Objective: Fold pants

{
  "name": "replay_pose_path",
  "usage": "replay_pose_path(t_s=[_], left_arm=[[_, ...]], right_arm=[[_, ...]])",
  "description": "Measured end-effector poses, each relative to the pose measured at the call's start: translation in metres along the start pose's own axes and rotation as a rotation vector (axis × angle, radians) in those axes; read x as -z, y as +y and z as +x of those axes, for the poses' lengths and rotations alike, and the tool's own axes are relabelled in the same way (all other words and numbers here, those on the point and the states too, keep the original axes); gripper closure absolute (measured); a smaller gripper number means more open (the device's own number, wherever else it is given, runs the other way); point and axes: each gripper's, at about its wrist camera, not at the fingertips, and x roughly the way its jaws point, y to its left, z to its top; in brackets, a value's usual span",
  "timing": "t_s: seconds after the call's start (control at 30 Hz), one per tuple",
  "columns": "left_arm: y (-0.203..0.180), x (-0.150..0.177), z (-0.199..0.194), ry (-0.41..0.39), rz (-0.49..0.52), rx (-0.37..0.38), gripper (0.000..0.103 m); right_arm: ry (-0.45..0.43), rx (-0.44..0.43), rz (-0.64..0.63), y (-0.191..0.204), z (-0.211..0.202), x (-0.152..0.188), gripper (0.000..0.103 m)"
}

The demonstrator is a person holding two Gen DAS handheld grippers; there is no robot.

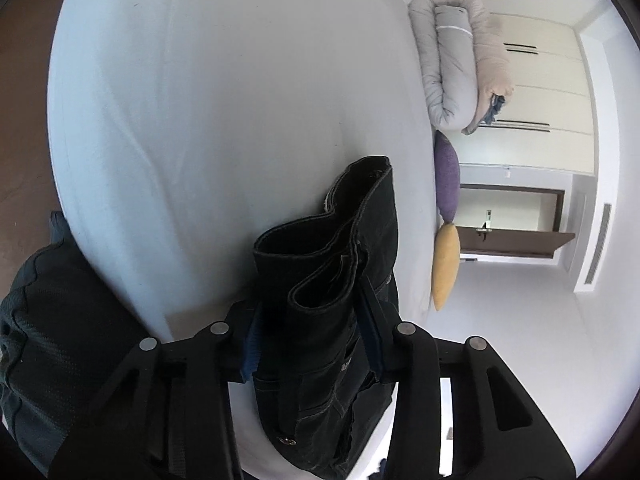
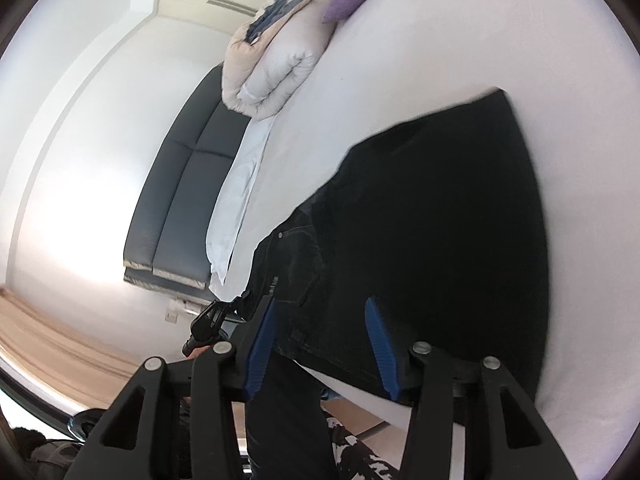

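The left gripper (image 1: 310, 336) pinches the bunched waistband of the heavy, floppy black pants (image 1: 332, 280) over the bed (image 1: 220, 100), while the right gripper (image 2: 320, 344) hangs open, best taking the far hem.

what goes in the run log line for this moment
left tongs: shut on black jeans | right tongs: open over jeans | surface: white bed

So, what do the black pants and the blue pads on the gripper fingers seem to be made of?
The pants look like black denim: a thick matte weave, stitched seams and a metal rivet, bunched in the left gripper. The blue pads on the right gripper look like ribbed rubber or soft plastic, though the pictures leave this open.
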Motion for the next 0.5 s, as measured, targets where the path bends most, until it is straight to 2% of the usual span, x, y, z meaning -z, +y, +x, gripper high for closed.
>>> replay_pose_path(t_s=[0.07,0.23,0.3,0.4,0.5], left_arm=[[-0.002,0.002,0.0,-0.012,0.019,0.002,0.068],[-0.007,0.008,-0.002,-0.05,0.123,-0.01,0.071],[-0.007,0.009,0.0,-0.055,0.127,0.002,0.073],[-0.012,0.01,0.002,-0.063,0.156,0.0,0.075],[-0.02,0.014,0.0,-0.077,0.205,-0.013,0.077]], right_arm=[[0.027,0.009,-0.045,0.014,0.016,-0.007,0.058],[0.1,0.039,-0.107,0.039,0.078,-0.026,0.071],[0.124,0.046,-0.094,0.039,0.102,-0.033,0.078],[0.159,0.06,-0.063,0.034,0.136,-0.039,0.08],[0.2,0.118,-0.058,0.027,0.164,-0.04,0.084]])
